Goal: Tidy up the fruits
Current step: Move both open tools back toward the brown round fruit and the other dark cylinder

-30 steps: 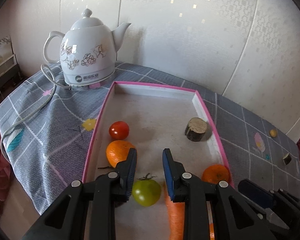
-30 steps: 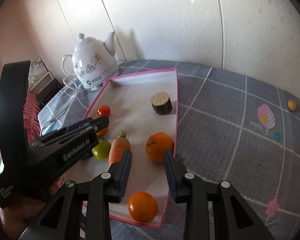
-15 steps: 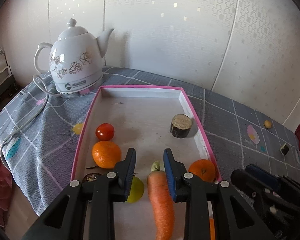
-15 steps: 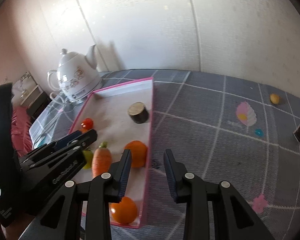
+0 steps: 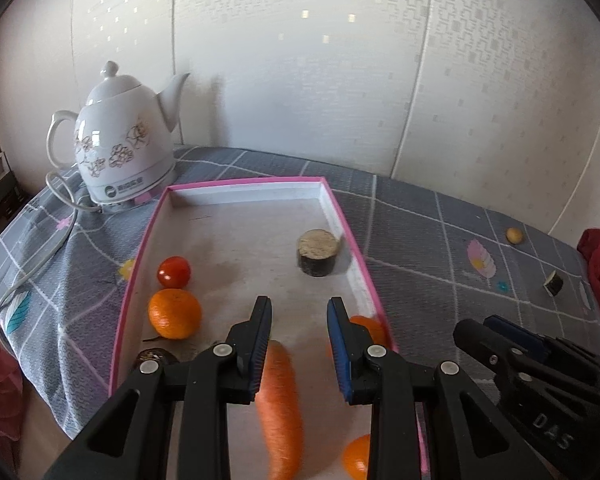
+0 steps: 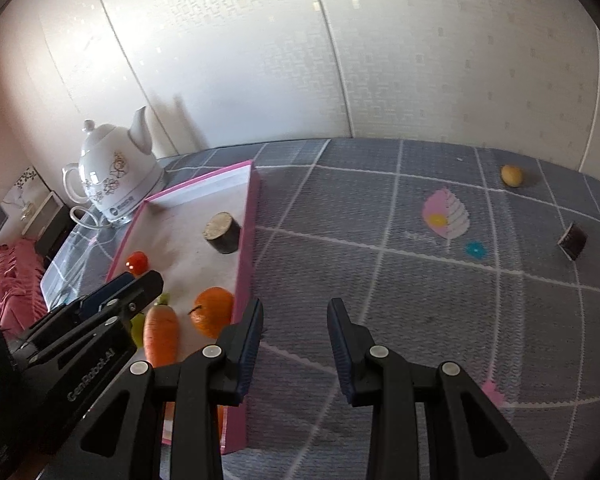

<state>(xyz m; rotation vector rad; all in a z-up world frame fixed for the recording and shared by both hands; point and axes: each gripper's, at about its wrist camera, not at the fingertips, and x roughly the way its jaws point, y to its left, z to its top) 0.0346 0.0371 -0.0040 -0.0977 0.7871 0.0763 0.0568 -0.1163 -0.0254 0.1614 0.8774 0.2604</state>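
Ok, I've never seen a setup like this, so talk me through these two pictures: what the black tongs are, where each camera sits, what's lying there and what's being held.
The black tongs are two-finger grippers, and a person holds one in each hand. There is no robot arm. Each gripper has a wide-angle camera looking forward along its fingers.

One picture is from the left gripper, above a pink-rimmed tray. The other is from the right gripper, above the grey checked tablecloth beside the tray.

The tray holds a carrot, an orange with others, a red tomato and a short dark cylinder. A white kettle stands behind it. A small yellow fruit and a dark piece lie on the cloth.

Both grippers' jaws stand apart, holding nothing.
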